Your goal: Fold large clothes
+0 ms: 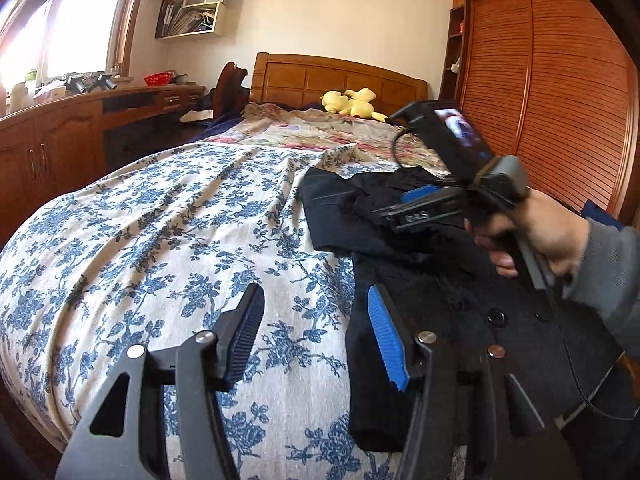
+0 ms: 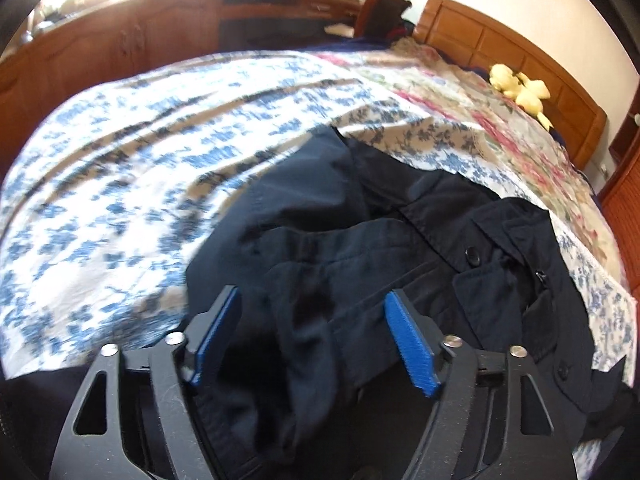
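Note:
A dark navy jacket (image 1: 424, 280) with snap buttons lies on the bed's right side, one sleeve stretched toward the headboard. My left gripper (image 1: 316, 300) is open and empty, hovering over the sheet at the jacket's left edge. My right gripper (image 1: 384, 212) shows in the left wrist view, held by a hand above the jacket's upper part. In the right wrist view the right gripper (image 2: 314, 300) is open, its jaws wide over a bunched fold of the jacket (image 2: 360, 248), gripping nothing.
The bed (image 1: 160, 240) has a blue-flowered sheet, with a pink floral blanket (image 1: 320, 132) further back. A yellow plush toy (image 1: 352, 102) lies by the wooden headboard (image 1: 340, 80). A wooden cabinet (image 1: 60, 136) runs along the left, a slatted wardrobe (image 1: 560, 100) on the right.

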The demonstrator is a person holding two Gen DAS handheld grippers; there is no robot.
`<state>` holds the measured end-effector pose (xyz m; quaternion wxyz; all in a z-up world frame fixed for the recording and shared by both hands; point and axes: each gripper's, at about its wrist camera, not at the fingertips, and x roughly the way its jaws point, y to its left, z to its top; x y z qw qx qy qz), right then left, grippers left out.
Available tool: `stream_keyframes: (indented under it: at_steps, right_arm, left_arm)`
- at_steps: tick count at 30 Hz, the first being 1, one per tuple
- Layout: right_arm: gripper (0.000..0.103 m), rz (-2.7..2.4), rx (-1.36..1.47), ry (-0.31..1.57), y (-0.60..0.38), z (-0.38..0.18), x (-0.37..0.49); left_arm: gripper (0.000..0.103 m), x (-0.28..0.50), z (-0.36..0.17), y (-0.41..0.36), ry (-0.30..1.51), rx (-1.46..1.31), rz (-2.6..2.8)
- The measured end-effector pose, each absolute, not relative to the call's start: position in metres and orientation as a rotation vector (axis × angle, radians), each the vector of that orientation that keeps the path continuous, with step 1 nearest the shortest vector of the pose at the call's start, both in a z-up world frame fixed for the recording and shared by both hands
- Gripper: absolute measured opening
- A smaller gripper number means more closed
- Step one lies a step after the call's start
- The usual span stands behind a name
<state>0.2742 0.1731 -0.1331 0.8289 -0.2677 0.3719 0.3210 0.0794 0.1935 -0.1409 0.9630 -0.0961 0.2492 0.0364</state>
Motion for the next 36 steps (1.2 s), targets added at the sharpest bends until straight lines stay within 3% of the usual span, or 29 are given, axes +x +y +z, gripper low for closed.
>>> stream_keyframes:
  at_steps: [2, 3, 4, 5, 9, 24, 31, 36]
  right_arm:
    - [0.055, 0.664, -0.592, 0.81, 0.177, -0.138, 0.282]
    - [0.04, 0.661, -0.604, 0.82, 0.177, -0.14, 0.284]
    - [0.018, 0.66, -0.62, 0.832, 0.178, -0.143, 0.285]
    - [0.007, 0.66, -0.634, 0.84, 0.176, -0.144, 0.285]
    - [0.002, 0.656, -0.628, 0.784, 0.158, -0.129, 0.275]
    - [0.001, 0.527, -0.467, 0.51, 0.0, -0.019, 0.234]
    - [0.001, 0.381, -0.428, 0.407, -0.073, -0.015, 0.208]
    - [0.001, 0.337, -0.397, 0.523, -0.106, -0.052, 0.204]
  left_arm:
    - [0.053, 0.078, -0.141, 0.192, 0.504, -0.202, 0.057]
    - [0.053, 0.078, -0.141, 0.191, 0.504, -0.2, 0.053]
    - [0.053, 0.077, -0.141, 0.19, 0.502, -0.197, 0.051]
    - [0.053, 0.077, -0.141, 0.189, 0.501, -0.195, 0.048]
    - [0.053, 0.079, -0.141, 0.184, 0.502, -0.202, 0.037]
    - [0.053, 0.096, -0.135, 0.135, 0.513, -0.166, -0.062]
    - [0.053, 0.102, -0.132, 0.111, 0.517, -0.137, -0.108]
    - [0.053, 0.107, -0.131, 0.102, 0.524, -0.13, -0.125]
